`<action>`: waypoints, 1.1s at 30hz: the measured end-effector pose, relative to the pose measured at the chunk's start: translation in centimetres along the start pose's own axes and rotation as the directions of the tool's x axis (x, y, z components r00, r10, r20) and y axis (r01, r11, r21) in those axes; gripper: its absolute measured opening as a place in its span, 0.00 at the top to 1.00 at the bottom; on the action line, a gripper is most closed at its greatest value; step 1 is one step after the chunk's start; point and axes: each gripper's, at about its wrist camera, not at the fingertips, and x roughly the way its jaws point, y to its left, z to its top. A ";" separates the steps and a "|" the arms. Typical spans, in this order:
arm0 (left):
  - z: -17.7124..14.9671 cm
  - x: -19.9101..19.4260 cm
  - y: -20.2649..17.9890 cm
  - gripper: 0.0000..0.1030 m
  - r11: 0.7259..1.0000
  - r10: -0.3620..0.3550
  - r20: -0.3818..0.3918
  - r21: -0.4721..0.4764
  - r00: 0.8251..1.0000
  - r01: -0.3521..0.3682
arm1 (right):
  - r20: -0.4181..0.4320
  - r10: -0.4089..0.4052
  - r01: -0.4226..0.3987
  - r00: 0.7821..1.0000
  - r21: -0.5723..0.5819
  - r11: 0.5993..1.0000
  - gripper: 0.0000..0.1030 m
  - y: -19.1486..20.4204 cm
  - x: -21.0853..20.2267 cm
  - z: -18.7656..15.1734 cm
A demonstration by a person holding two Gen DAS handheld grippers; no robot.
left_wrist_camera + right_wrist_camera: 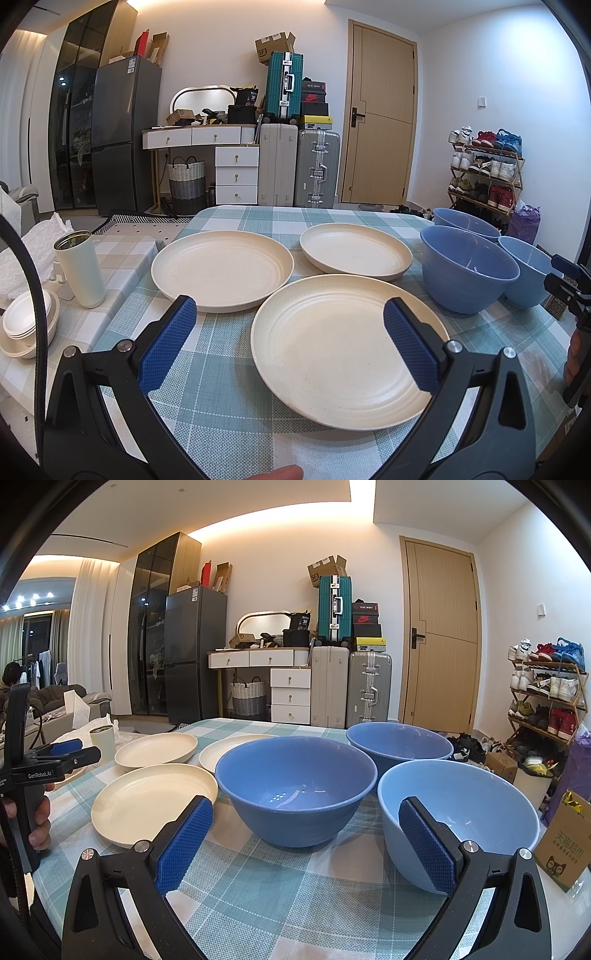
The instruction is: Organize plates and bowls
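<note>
Three cream plates lie on the checked tablecloth: a near plate (343, 350), a far left plate (221, 267) and a far right plate (354, 251). Three blue bowls stand to their right: a dark middle bowl (295, 786), a dark far bowl (399, 742) and a light near bowl (461, 805). My left gripper (290, 317) is open and empty, just above the near plate's front. My right gripper (304, 819) is open and empty in front of the middle bowl; its right finger overlaps the light bowl in view.
A white tumbler (79, 269) and stacked small white bowls (26, 325) sit on a side surface to the left. A cardboard box (565, 849) stands at the table's right edge. A shoe rack (546, 694), suitcases and a door are behind.
</note>
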 end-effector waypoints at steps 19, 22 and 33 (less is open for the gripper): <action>0.2 0.0 -0.3 0.02 1.000 0.012 -0.002 0.002 1.000 -0.012 | -0.007 -0.014 0.014 1.000 0.007 1.000 0.01 -0.1 0.0 0.1; 0.2 0.0 -0.2 0.02 1.000 0.013 -0.002 0.000 1.000 -0.013 | -0.008 -0.015 0.016 1.000 0.016 1.000 0.01 -0.3 0.2 0.1; 0.2 0.3 0.5 0.02 0.999 0.013 -0.038 -0.039 0.999 -0.015 | -0.054 -0.013 0.014 0.998 0.009 1.000 0.01 -0.3 1.3 0.2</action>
